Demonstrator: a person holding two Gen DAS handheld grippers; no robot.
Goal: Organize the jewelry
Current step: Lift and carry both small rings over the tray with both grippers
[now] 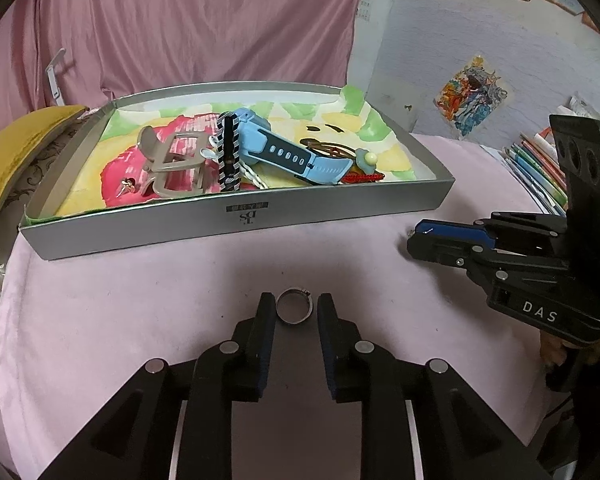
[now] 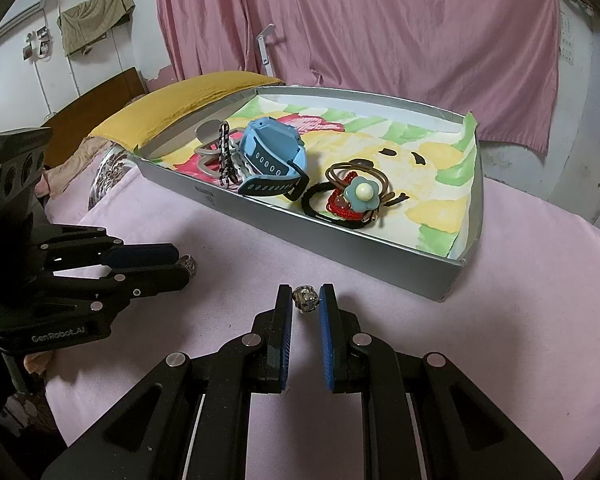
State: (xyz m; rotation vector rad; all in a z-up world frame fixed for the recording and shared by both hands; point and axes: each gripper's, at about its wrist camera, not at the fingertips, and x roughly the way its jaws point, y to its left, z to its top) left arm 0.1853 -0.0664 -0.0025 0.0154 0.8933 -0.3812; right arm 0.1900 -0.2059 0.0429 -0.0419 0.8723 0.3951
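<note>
Two small things are still out on the pink surface (image 1: 140, 300): a ring (image 1: 294, 306) and an earring (image 2: 305, 298). Most jewelry is already in the box (image 1: 236, 216). The left tongs (image 1: 294, 312) are open around the ring, and the right tongs (image 2: 305, 300) are open around the earring.

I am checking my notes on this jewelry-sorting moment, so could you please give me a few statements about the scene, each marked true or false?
1. A silver ring lies on the pink cloth between the fingers of the left hand-held gripper. True.
2. The blue watch lies outside the tray. False: it is inside the gray tray.
3. The right hand-held gripper has a small earring between its open fingers. True.
4. The flower hair tie lies on the cloth. False: it is in the tray.
5. The left hand-held gripper is clamped shut on the ring. False: gaps show on both sides.
</note>
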